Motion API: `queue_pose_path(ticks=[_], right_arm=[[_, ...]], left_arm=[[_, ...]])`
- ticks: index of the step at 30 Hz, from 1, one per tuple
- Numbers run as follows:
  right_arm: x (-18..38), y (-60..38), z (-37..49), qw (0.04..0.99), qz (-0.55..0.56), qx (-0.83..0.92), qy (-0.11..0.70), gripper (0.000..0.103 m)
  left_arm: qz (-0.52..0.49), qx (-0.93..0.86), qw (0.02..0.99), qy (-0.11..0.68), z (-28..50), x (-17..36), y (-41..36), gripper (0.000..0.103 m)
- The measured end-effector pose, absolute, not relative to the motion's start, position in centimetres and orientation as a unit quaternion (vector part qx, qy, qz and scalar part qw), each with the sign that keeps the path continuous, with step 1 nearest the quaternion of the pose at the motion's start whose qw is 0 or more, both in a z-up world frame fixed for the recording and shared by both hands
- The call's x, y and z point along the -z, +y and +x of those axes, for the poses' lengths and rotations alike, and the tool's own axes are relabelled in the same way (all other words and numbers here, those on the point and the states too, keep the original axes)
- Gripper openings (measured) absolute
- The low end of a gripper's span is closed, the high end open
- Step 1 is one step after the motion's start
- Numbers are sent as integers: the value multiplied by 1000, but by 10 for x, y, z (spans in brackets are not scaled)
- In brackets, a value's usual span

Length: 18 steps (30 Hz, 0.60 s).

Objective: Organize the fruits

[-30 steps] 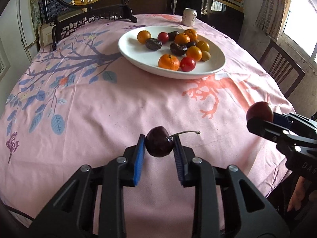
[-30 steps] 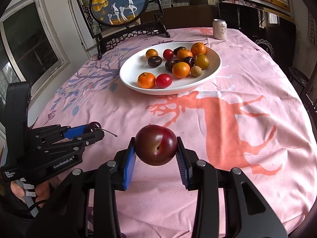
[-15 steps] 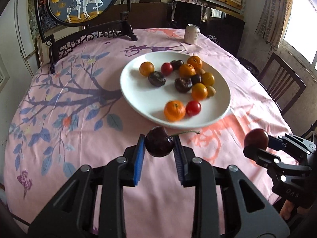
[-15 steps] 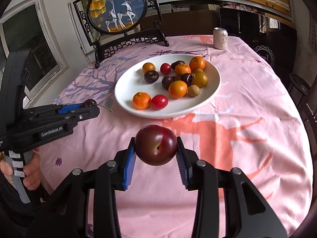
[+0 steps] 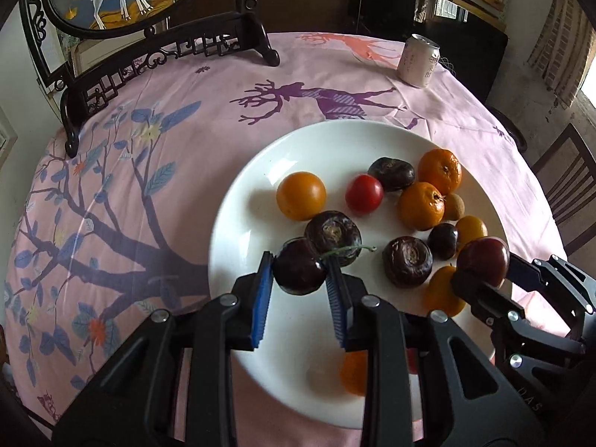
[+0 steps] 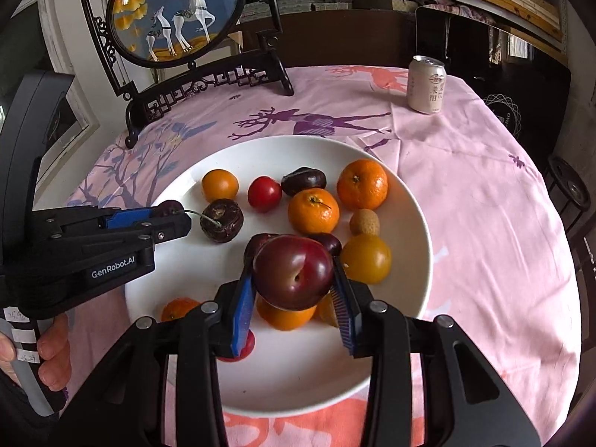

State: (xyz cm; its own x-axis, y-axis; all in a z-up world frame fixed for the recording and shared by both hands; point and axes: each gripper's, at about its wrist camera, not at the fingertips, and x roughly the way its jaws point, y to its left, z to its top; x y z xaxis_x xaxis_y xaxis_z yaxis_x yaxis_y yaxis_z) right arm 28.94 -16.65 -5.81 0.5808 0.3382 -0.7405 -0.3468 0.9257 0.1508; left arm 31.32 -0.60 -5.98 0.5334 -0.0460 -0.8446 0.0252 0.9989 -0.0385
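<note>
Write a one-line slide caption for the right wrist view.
Right gripper holds a plum over the white plate of fruit; left gripper brings a cherry.

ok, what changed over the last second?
Both grippers moved forward from over the bare tablecloth to over the white plate. Grips unchanged: the left gripper still clamps the cherry, and the right gripper still clamps the plum. Nothing released. The fruit already on the plate and the can look unmoved.
</note>
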Motion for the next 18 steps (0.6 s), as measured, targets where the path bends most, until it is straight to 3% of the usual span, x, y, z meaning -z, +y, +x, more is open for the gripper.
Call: queue_pose_path(ticks=[1,2,3,6,8,10,11,12,18], right_arm=[[60,-164,291,890,-10,-191,415,40],[61,-163,292,890,-17,-187,416,46],[61,-161,293,891,-27,-178,416,58],[51,-164,281,901,-44,-157,401,58],[40,-168,269,907,-50,-150,391,59],[32,-171,252,911,-46,-148,382,74],[30,-173,242,914,-44,-145,377,94],[28,-175,232,917,-43,-140,371,102],[38,-180,175,921,-35,-119,369,102]], left_arm=[[-13,19,875,483,316,60,-5,37],[-16,17,875,484,318,60,-4,55],[-20,16,875,483,318,59,-2,62],[-22,19,879,476,313,53,1,68],[-26,18,884,466,303,45,3,81],[-29,21,891,452,287,36,3,90],[-29,22,895,445,277,31,2,96],[-28,24,899,436,265,27,1,97],[0,9,917,399,193,20,-5,101]])
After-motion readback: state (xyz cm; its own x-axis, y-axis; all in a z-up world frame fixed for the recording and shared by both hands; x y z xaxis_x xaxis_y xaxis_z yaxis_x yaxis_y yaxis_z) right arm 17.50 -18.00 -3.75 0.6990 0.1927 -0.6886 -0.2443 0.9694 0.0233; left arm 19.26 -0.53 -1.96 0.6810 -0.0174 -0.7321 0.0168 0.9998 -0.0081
